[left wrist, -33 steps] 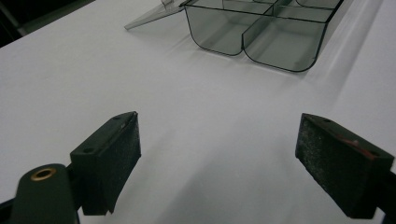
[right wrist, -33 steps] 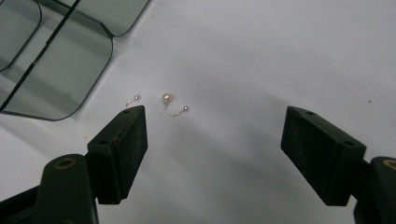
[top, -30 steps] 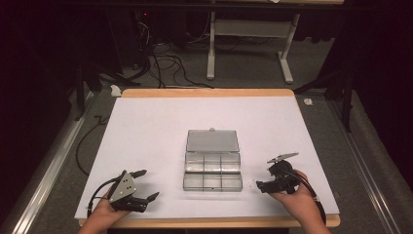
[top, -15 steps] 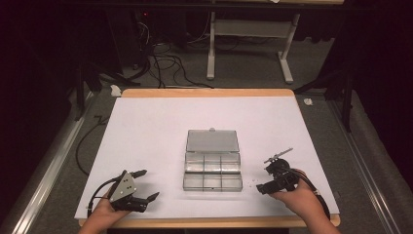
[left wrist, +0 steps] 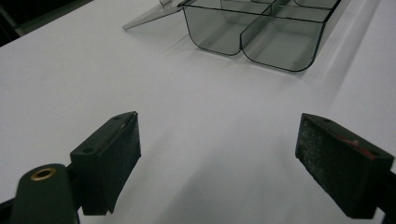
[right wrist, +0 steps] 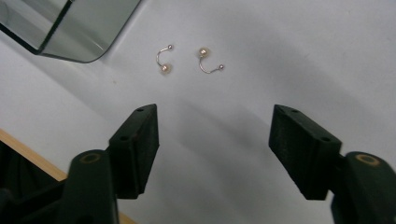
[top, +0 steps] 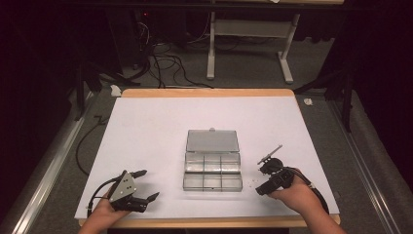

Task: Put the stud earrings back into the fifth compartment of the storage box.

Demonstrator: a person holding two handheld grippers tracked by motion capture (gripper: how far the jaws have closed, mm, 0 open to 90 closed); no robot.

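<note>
Inspecting the table (top: 160, 117), we find a clear compartment box (top: 213, 168) lying open at its middle, lid (top: 212, 140) folded flat on the far side, and we take this box as our landmark. Its long axis runs across the table, left to right; the open compartments face up and look empty from the left gripper view, which we judge is why it lies open: ready to receive small items.

Just beside the box's near right corner (right wrist: 88, 56) lie two small pearl earrings (right wrist: 164, 59) (right wrist: 208, 59), close together yet apart, each a curved wire with a pearl at one end and a small ball at the other. The one nearer the box arcs with its pearl toward the gripper; the other has its pearl on the far side, its wire trailing off away from the box.

The right gripper (top: 265, 180) sits to the right of the box, jaws spread wide and holding nothing, aimed at the earrings; we judge it is lined up for a pick. The left gripper (top: 146, 185) rests well to the left of the box, jaws likewise wide apart and empty, pointed toward it, apparently waiting.
</note>
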